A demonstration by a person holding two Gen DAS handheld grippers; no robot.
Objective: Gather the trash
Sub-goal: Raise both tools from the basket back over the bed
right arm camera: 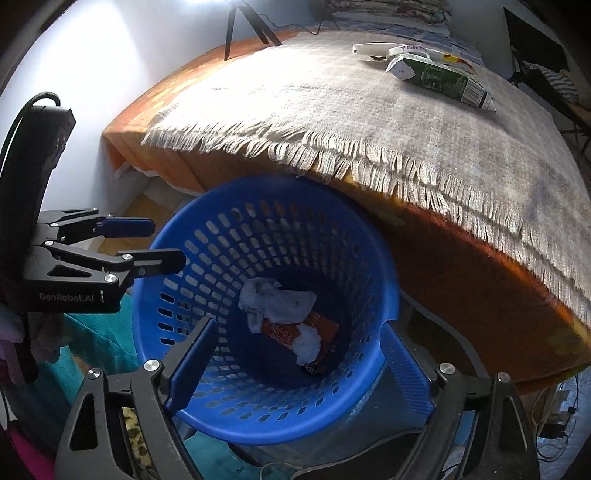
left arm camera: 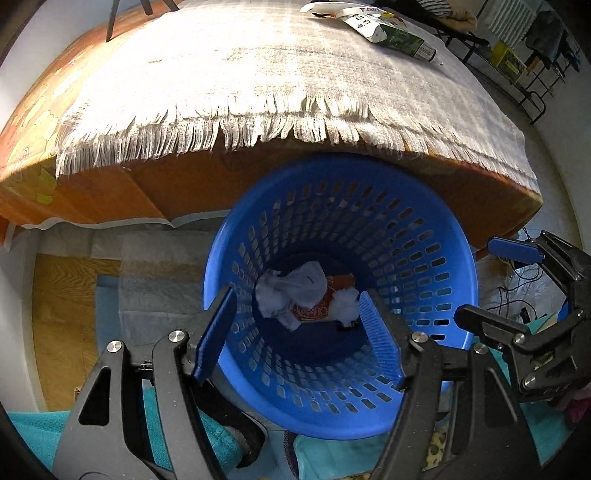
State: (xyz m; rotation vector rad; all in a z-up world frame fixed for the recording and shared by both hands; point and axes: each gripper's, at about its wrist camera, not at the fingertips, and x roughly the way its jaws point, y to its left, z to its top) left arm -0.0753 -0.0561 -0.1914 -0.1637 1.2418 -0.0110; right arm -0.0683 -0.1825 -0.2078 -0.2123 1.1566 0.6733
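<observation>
Collected trash: crumpled white tissues (left arm camera: 291,291) and an orange-red wrapper (left arm camera: 314,312) lie together at the bottom of the blue slotted basket (left arm camera: 424,206), which stands on the floor just beside the bed, its far rim tucked under the fringed grey blanket (left arm camera: 258,74). Remaining trash: a green-and-white carton (right arm camera: 443,79) lies on its side on the blanket at the far end of the bed, touching or overlapping a flat white wrapper (right arm camera: 373,50) behind it; I judge the task partly done, with these pieces left to fetch. My left gripper (left arm camera: 299,332) hovers over the basket mouth with its blue pads apart and nothing between them; my right gripper (right arm camera: 295,365) hovers over the near rim, its jaws likewise spread and empty. Each gripper appears in the other's view beside the basket, so the two are near each other. Surroundings: an orange bedsheet (left arm camera: 92,192) under the blanket, a dark tripod (right arm camera: 251,26) by the wall at the bed's far side, teal cloth (right arm camera: 99,332) on the floor near the basket, and cables (right arm camera: 554,417) at the bed's foot. Obstruction: nothing lies on the blanket between the basket and the carton; the bed edge and overhanging fringe must be cleared in reaching up.
</observation>
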